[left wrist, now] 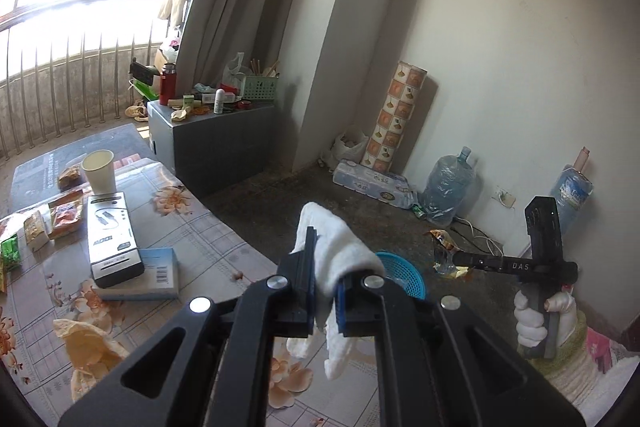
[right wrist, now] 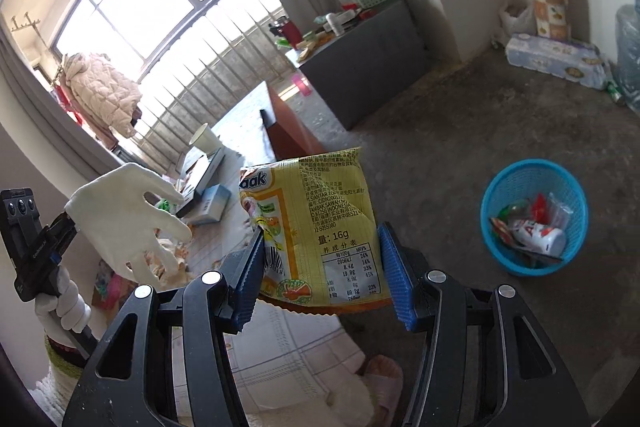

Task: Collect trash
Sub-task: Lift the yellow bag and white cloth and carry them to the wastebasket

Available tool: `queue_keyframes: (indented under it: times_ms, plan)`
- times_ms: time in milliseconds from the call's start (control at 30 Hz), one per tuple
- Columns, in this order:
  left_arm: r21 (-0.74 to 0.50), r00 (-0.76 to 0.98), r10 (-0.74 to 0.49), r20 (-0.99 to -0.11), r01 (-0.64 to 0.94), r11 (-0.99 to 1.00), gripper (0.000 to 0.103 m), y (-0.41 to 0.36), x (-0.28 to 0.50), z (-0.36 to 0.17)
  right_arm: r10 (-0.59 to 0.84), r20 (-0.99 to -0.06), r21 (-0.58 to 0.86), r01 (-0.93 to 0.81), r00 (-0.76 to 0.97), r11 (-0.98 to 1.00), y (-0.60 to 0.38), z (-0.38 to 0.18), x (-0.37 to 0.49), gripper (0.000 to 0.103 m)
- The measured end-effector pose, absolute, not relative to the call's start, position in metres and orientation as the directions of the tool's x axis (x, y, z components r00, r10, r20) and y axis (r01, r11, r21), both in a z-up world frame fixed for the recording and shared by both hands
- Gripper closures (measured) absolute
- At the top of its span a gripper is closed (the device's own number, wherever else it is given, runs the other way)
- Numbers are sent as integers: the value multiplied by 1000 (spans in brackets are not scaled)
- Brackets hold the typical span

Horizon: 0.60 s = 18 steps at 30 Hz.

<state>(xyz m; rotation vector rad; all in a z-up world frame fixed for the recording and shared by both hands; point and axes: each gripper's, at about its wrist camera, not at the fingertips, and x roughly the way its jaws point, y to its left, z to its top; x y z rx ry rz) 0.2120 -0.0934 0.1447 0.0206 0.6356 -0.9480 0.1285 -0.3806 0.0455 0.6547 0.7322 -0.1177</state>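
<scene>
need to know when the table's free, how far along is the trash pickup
Partway. The blue basket on the floor already holds several wrappers. In hand: the right gripper holds a yellow snack packet, the left gripper is shut on a white glove. Left on the table: a paper cup and snack packs.

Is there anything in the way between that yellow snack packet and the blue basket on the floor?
Nothing visible. The yellow snack packet, clamped in the right gripper, hangs past the table edge, and only bare floor lies between it and the open-topped blue basket.
</scene>
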Motion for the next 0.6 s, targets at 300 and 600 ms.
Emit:
queue_keyframes:
  times_ms: [300,600]
  plan:
    - [-289,182,-749,-637,844,451,96,-269,215,101,-1,-700,548,539,714,639,-471,-9,78,51]
    - [-279,16,-593,-805,872,403,95,-434,227,-1,19,-756,576,652,654,492,-533,-87,81,51]
